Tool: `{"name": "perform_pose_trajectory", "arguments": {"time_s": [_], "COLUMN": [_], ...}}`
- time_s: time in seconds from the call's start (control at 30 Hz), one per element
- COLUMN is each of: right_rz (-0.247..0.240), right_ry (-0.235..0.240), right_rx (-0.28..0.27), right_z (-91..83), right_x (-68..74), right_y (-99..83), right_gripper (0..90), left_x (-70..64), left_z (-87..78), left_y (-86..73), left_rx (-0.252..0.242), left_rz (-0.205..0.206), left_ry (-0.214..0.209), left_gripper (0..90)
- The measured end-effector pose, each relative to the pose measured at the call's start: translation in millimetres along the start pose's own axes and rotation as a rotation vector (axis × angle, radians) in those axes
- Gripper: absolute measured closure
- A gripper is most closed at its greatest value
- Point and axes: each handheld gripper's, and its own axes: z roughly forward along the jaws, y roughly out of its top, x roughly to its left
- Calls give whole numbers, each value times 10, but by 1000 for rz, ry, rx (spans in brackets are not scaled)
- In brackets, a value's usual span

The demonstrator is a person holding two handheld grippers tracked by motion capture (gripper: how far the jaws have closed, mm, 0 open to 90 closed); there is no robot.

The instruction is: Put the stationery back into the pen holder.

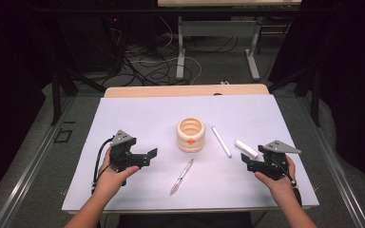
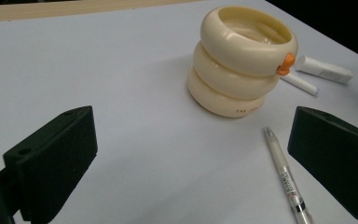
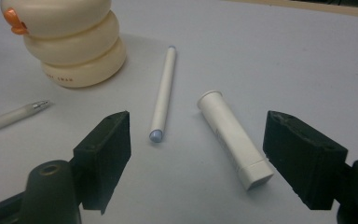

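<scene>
You are holding the right gripper (image 3: 196, 140) with its jaws spread wide and empty over the white tube (image 3: 233, 137), which is lying between them, long axis running near-to-far, right of the ringed holder (image 3: 67, 42).

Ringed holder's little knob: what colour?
Orange, on the cream ringed holder; the knob shows best in the left gripper view.

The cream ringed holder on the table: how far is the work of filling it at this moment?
Nothing looks done: the cream ringed holder looks empty. Nothing is in hand: the left gripper and right gripper are open and grip nothing. Left to do: the clear pen, the white pen and the white tube lie flat on the white table.
</scene>
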Motion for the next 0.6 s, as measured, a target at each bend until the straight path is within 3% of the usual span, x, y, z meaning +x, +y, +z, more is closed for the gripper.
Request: {"name": "perform_pose_trajectory", "arguments": {"time_s": [0.2,0.4,0.47,0.6], "right_rz": [-7,-51,-72,-87], "right_ry": [9,41,71,72], "right_rx": [37,54,78,114], "right_z": [59,124,171,231], "right_x": [69,174,211,228], "right_y": [8,87,153,219], "right_gripper": [272,325,349,344], "left_x": [-31,-31,-28,-22], "left_z": [48,47,42,26], "left_y": [-39,-41,-36,-26], "left_rx": [10,20,19,14], "left_rz": [33,46,56,54], "left_ry": [-7,-3,3,15], "left_gripper": [2,6,18,28]}}
